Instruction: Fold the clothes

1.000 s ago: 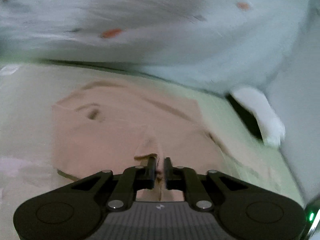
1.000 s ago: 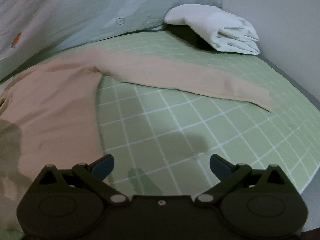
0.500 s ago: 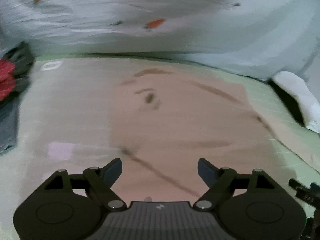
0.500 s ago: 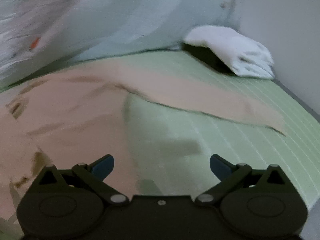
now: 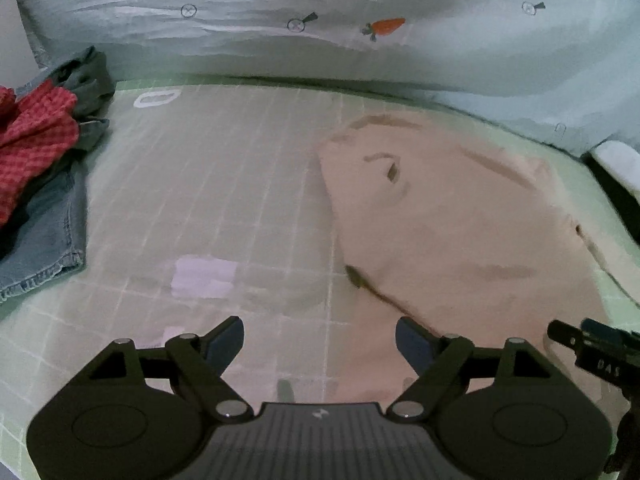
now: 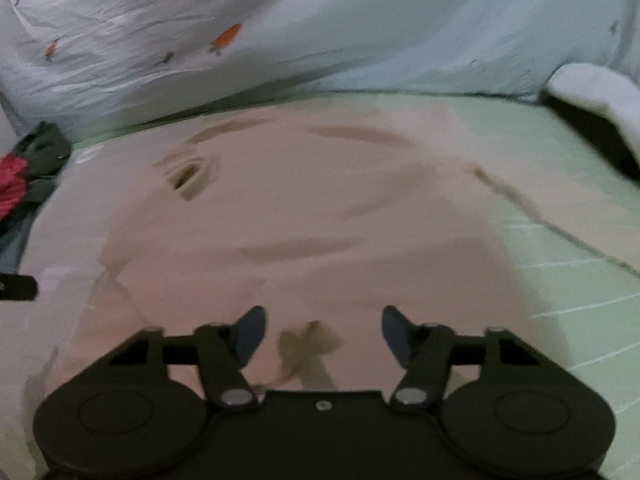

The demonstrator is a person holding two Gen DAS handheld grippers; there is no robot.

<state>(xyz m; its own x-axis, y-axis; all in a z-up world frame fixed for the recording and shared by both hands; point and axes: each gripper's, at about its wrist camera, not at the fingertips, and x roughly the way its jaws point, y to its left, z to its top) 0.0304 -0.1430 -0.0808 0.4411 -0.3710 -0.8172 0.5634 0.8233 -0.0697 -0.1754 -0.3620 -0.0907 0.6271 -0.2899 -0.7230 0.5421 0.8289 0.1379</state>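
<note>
Fingers: left gripper (image 5: 319,338) spread wide, empty, over the bare green checked sheet (image 5: 208,184); right gripper (image 6: 323,332) part-spread and closing, nothing between its tips yet. Garment: peach top (image 6: 320,216), flat on the sheet, below the right gripper. Step, judged: taking a fresh hold for a fold. Next: pinch the fabric edge squarely.

Behind your bed's green checked sheet (image 5: 240,184) you see a carrot-print quilt (image 5: 320,40) and a white pillow (image 6: 600,92) at right.
</note>
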